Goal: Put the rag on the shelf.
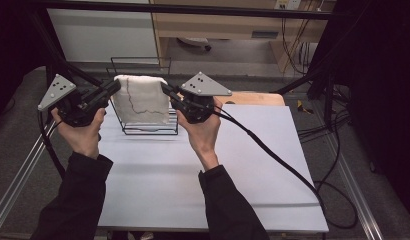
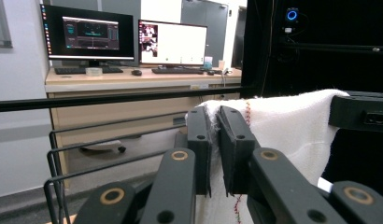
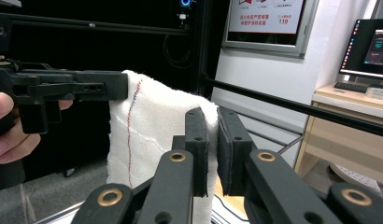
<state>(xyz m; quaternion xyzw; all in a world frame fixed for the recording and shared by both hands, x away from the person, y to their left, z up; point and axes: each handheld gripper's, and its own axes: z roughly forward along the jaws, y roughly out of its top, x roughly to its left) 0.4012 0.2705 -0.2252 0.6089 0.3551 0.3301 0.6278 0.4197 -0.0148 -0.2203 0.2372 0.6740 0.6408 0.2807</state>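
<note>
Both grippers, left gripper (image 1: 114, 86) and right gripper (image 1: 165, 89), pinch white towel (image 1: 141, 100) (over wire rack (image 1: 143, 129)).

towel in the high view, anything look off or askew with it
Nothing stands out. The white towel hangs level above the wire rack, pinched at its top corners by the left gripper and right gripper.

Black gripper (image 1: 114, 87), dark sleeves (image 1: 78, 200)

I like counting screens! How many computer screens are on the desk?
2. The dark screen sits at the left of the desk, and the bright white screen stands right beside it. More may be hidden.
</note>
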